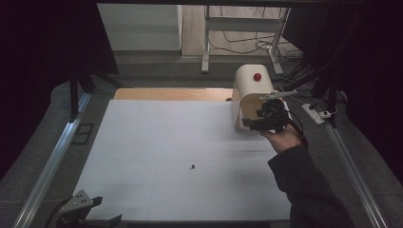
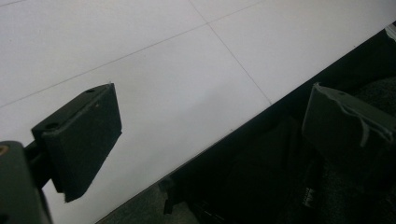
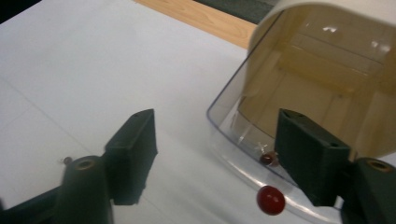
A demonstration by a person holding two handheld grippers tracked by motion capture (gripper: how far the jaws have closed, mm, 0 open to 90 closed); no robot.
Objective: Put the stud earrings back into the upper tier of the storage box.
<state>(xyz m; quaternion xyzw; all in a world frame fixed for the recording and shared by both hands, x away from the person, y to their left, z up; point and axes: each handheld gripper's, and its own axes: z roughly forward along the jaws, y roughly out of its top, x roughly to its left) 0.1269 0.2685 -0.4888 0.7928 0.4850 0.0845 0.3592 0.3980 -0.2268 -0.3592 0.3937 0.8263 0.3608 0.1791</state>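
1. Rightward on the table, the right gripper is held in the person's hand against the front of a cream, dome-topped plastic bread box; its black jaws are spread apart, with nothing pinched between them.
2. Between those jaws, a small red round knob is seen on the bread box's clear curved lid, which is swung down close to the white table sheet.
3. A second red knob is seen on top of the bread box.
4. Well apart from the bread box, at the sheet's near corner, the left gripper is seen, its jaws spread wide and empty.
5. A tiny dark speck is seen mid-sheet, well clear of the bread box.
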